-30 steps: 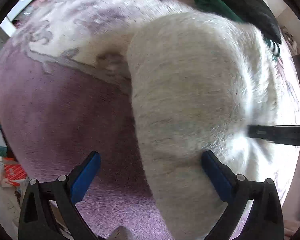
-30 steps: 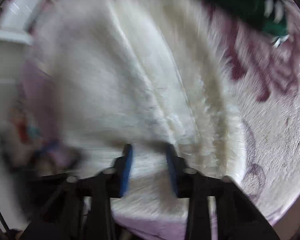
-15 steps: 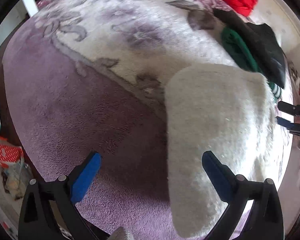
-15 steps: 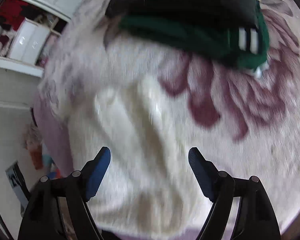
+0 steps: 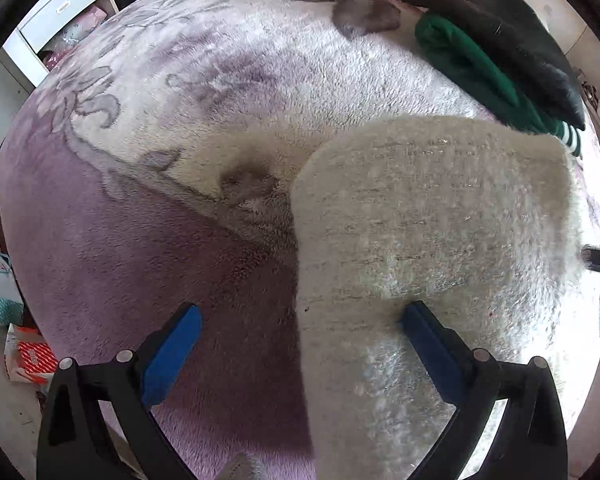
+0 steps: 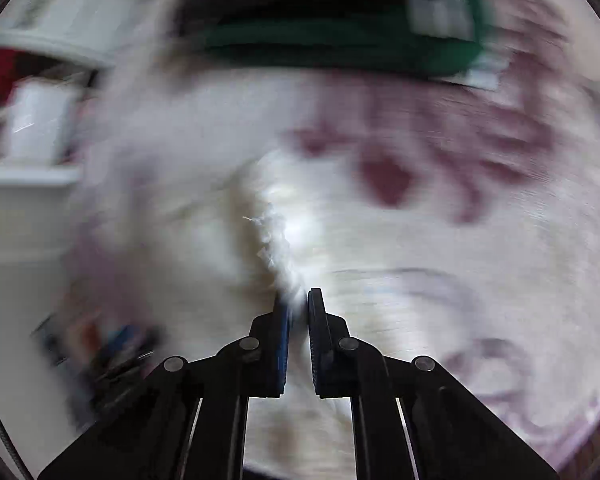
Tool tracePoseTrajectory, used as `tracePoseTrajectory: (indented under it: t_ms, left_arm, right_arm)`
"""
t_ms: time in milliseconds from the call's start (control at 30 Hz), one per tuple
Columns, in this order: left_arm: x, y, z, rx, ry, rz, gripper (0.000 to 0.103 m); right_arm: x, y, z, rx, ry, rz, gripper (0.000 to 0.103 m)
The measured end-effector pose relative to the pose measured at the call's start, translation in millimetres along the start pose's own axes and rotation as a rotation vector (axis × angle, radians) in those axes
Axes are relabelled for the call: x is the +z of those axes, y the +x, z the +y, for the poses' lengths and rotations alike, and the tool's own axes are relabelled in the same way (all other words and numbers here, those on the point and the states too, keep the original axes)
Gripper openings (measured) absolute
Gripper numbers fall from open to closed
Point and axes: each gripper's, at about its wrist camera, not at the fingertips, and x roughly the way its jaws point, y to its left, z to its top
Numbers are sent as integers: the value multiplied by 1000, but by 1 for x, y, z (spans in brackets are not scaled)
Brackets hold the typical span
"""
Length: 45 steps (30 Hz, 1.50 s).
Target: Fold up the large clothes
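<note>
my right gripper (image 6: 298, 304) pinches the fluffy white garment (image 5: 432, 240) on the floral blanket (image 5: 220, 80); my left gripper (image 5: 300, 320) gapes wide, empty.

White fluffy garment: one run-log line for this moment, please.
white fluffy garment: folded on rug | right gripper: pinching its edge | left gripper: open above

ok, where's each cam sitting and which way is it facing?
Left wrist: on the left gripper, looking steeply down at the white fluffy garment on the rug; fingers spread.
Right wrist: on the right gripper, angled down, blurred; fingers pinching the garment's edge.
Shared: garment, rug, green garment.
</note>
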Motion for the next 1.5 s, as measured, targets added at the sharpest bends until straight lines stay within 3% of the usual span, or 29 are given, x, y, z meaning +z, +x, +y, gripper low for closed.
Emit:
tracePoseTrajectory:
  t_ms: [67,100,167,233,300,367,433,500,567,633,700,767,800,833,867,1000,1133,1200,1267,1333,1433,1500]
  left_arm:
    - [2,0,6,-28,-22,12,103]
    - [2,-2,7,-32,-20,12,103]
    - [-1,-3,8,-26,-14,9,103]
    - [-4,-4,6,-22,-18,5,103]
    - [-4,-4,6,-18,-29,9,103]
    - [-4,-6,5,-15,-42,14,103]
    - [-4,-6,3,-7,-40,13,103]
    - [-4,-5,2,-5,-36,10,103]
    - [-5,-2,2,-15,-31,25,103]
    - [-6,-4,0,-12,-27,31,103]
    - [-8,-15,1,-9,-17,10,103]
    - [-14,-31,5,-18,-28,-8,103]
    - [-17,-35,7,-30,-38,-12,103]
    - [-22,-40,9,-44,-51,-11,103]
    - [-26,-42,10,-50,-58,-8,103]
    - [-46,-24,1,-40,-46,62,103]
    - [-51,-21,-6,-29,-33,57,103]
    - [-50,-22,-11,-9,-6,43,103]
    - [-50,-21,-13,-5,3,40,103]
    - [-49,-20,-14,-6,-2,41,103]
    - [-47,-21,-16,-2,-7,41,103]
    - [-47,-23,-15,-7,-11,40,103]
  right_arm:
    - [8,21,-26,-45,53,82,9]
    - [6,18,-30,-26,72,84,9]
    - [1,-3,-30,78,51,51,9]
    - [-10,-23,-21,109,14,24,10]
    - [-25,-38,-10,201,-14,21,12]
    - [-38,-33,14,291,-74,83,17]
    - [-48,-16,34,325,-113,165,17]
    - [-56,15,52,229,-185,231,17]
    - [-61,49,59,110,-270,232,12]
    - [-52,71,53,111,-238,267,11]
    - [-37,54,49,168,-193,321,11]
    - [-33,16,38,219,-191,267,25]
    - [-34,-1,26,209,-177,229,39]
    - [-35,-13,16,192,-165,200,78]
    - [-39,-29,-1,174,-135,158,93]
    - [-51,-14,-39,232,-34,226,93]
    - [-63,25,-60,139,24,296,93]
    - [-68,31,-58,203,74,297,87]
    - [-75,25,-45,192,61,276,59]
    - [-81,12,-30,137,13,233,50]
    - [-84,-7,-24,91,-14,188,26]
    - [-85,-24,-31,88,-19,160,19]
